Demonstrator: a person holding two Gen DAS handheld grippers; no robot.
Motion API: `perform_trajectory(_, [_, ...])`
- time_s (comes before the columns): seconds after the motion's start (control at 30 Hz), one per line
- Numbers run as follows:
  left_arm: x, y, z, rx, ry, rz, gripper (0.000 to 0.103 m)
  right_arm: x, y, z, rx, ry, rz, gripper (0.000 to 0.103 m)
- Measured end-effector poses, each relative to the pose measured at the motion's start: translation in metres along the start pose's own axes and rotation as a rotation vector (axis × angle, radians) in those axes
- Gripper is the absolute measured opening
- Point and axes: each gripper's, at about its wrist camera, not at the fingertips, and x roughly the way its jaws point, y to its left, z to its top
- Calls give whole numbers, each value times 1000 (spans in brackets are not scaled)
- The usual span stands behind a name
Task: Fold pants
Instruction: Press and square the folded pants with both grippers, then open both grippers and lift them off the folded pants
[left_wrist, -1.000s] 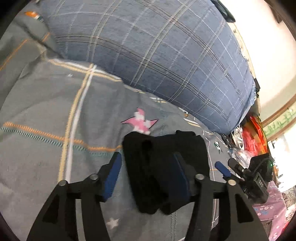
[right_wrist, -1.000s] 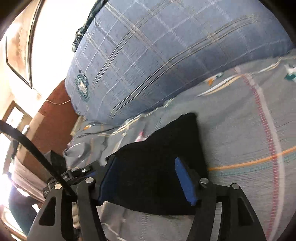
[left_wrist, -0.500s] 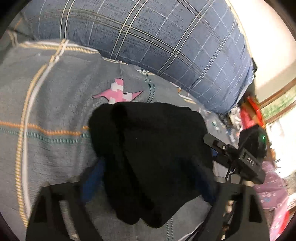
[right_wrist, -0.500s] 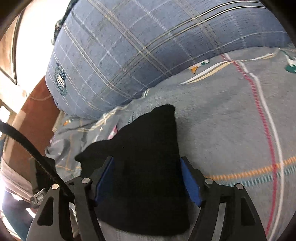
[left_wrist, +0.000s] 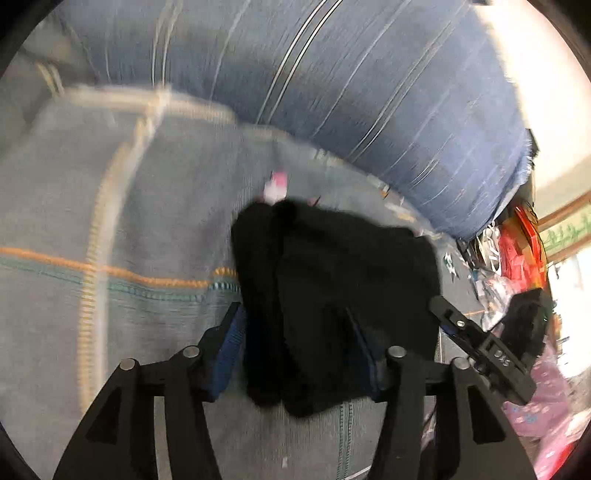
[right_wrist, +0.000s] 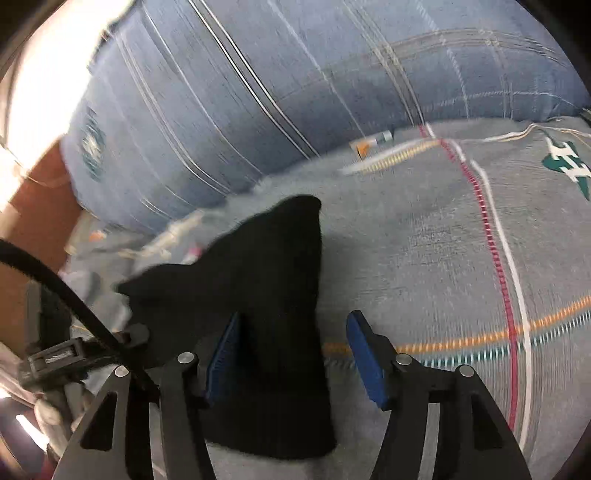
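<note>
The black pants (left_wrist: 332, 295) lie folded into a small bundle on the grey bedsheet (left_wrist: 110, 221). My left gripper (left_wrist: 299, 347) is open, its blue pads on either side of the bundle's near end. In the right wrist view the same pants (right_wrist: 266, 314) lie between and left of my right gripper's (right_wrist: 295, 354) open fingers. The right gripper's right pad (right_wrist: 364, 358) is clear of the cloth. The other gripper's tip shows in each view (left_wrist: 480, 343) (right_wrist: 74, 354).
A big blue plaid pillow (left_wrist: 351, 92) (right_wrist: 277, 92) lies along the far side of the bed. The sheet has orange, teal and red stripes (right_wrist: 498, 295). Red and pink clutter (left_wrist: 524, 251) sits past the bed's right edge.
Both views have shifted and blurred with motion. The left gripper has drawn back a little from the bundle. The right gripper has moved right, so the pants lie more to its left.
</note>
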Motion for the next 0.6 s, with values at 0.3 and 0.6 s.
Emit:
perform_trajectory(0.3, [40, -33, 25, 84, 39, 82, 54, -21, 40, -41, -42, -49, 163, 65])
perform_trajectory(0.6, [-17, -42, -3, 139, -69, 150, 55, -40, 38, -55, 2, -82, 145, 67])
